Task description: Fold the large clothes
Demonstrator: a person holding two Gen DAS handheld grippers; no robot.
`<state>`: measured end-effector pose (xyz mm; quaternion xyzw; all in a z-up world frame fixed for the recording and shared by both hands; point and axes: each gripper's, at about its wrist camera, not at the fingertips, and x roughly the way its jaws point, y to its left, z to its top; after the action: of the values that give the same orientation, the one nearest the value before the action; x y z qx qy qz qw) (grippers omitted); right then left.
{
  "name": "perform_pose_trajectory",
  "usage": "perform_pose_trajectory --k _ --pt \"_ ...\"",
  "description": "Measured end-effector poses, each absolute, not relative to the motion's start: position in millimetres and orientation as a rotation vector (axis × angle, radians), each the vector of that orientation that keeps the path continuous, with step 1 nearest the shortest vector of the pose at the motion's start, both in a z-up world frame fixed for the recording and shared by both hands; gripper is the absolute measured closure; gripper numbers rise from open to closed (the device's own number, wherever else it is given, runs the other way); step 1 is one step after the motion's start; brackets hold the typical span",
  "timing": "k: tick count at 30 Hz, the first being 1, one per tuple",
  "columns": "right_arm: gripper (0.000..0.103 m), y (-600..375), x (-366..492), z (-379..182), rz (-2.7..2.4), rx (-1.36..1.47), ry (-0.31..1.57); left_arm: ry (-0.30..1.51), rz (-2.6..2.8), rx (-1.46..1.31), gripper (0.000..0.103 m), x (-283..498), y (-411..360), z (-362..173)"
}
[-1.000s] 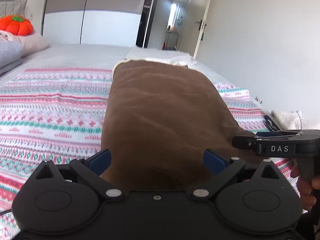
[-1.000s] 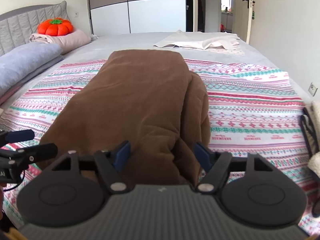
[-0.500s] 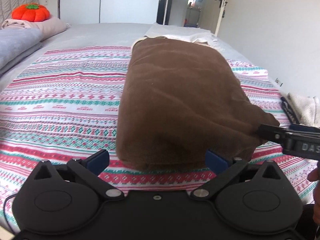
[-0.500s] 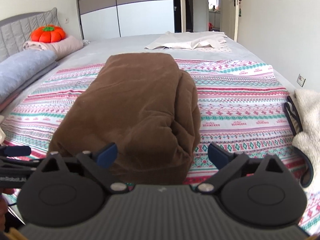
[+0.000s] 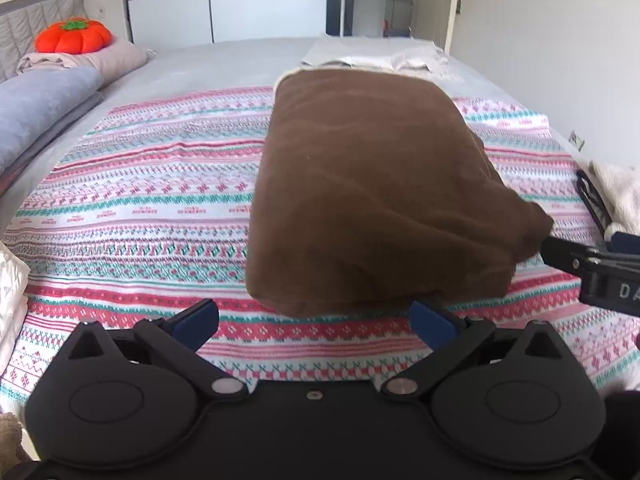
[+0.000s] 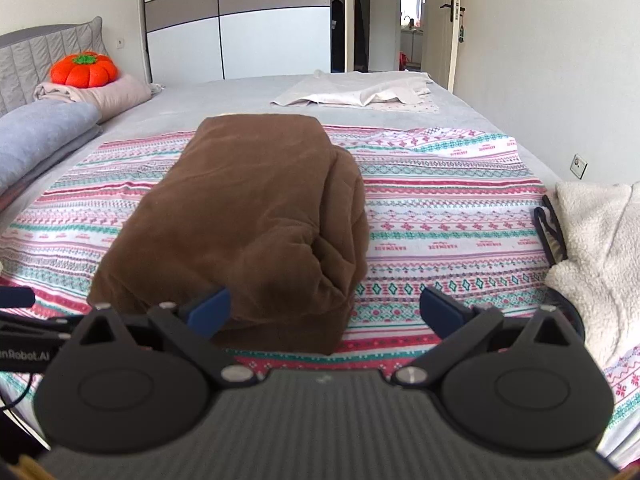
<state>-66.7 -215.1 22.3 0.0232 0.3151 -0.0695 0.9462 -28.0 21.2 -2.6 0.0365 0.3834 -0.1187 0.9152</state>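
A folded brown garment lies lengthwise on the striped pink, teal and white bedspread. It also shows in the right wrist view, thick and rounded at its near right edge. My left gripper is open and empty, just short of the garment's near edge. My right gripper is open and empty, its left fingertip against the garment's near end. The right gripper's tip shows in the left wrist view beside the garment's near right corner.
A white fleecy garment with a black strap lies at the bed's right edge. A white sheet lies at the far end. Grey pillows and an orange pumpkin cushion sit far left. A wall runs along the right.
Both grippers have opened, let go of the brown garment and pulled back toward me. The garment now rests folded on the bedspread.
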Motion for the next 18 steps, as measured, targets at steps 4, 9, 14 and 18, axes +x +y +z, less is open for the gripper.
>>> perform_pose_trajectory --k 4,9,14,18 --pt "0.001 -215 -68 22 -0.145 0.053 0.648 0.766 -0.213 0.103 0.000 -35 16 0" --pt "0.001 -214 -69 22 -0.145 0.048 0.651 0.743 -0.167 0.115 0.000 -40 13 2" --pt "0.001 -217 -72 25 -0.158 0.039 0.643 0.730 -0.170 0.099 0.000 -45 1 8" --pt "0.001 -230 -81 33 -0.199 0.037 0.626 0.719 -0.221 0.060 0.000 -51 -17 18"
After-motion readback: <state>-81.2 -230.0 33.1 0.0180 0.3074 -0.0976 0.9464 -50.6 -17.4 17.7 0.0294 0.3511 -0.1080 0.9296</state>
